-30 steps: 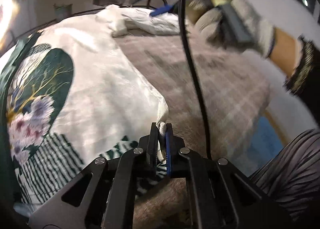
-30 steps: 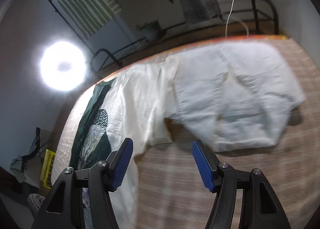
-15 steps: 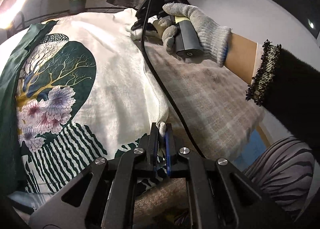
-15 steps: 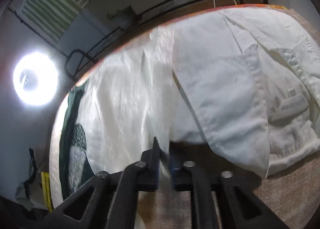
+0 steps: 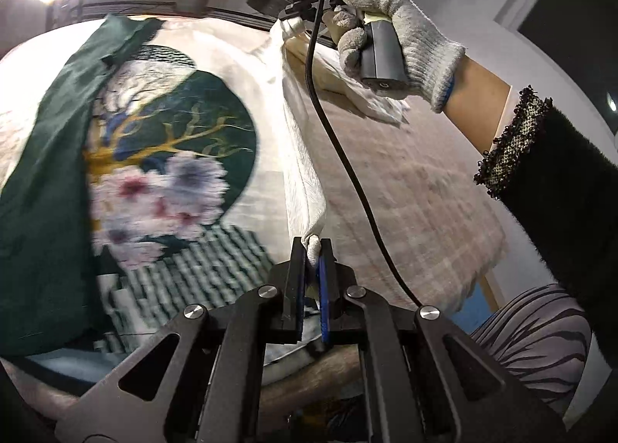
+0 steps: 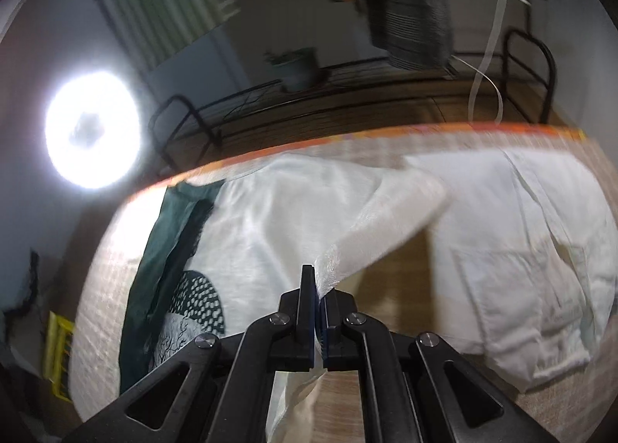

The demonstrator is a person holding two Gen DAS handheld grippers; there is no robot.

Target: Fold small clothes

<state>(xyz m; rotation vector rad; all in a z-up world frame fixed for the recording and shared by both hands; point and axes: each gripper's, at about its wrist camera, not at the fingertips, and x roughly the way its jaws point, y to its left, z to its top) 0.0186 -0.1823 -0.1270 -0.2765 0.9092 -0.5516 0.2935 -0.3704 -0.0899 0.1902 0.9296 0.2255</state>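
Observation:
A cream top (image 5: 266, 157) with a dark green panel and a printed tree and flowers lies spread on the plaid-covered table (image 5: 425, 188). My left gripper (image 5: 313, 249) is shut on a lower corner of its right edge, lifted off the table. In the right wrist view my right gripper (image 6: 317, 280) is shut on an upper corner of the same cream top (image 6: 270, 234), pulling a fold up. From the left wrist view the right gripper (image 5: 293, 23) shows at the top, held by a gloved hand (image 5: 401, 37), with the edge stretched between both grippers.
White shorts (image 6: 540, 269) lie flat on the table to the right of the top. A bright ring lamp (image 6: 90, 130) glares at the left. A black metal rack (image 6: 347, 91) with a potted plant stands behind the table. A black cable (image 5: 347, 172) hangs across the left wrist view.
My right gripper closed on the top's upper corner and lifted it, moving left. The left gripper kept its grip and raised the lower corner, so the right edge now hangs taut between them.

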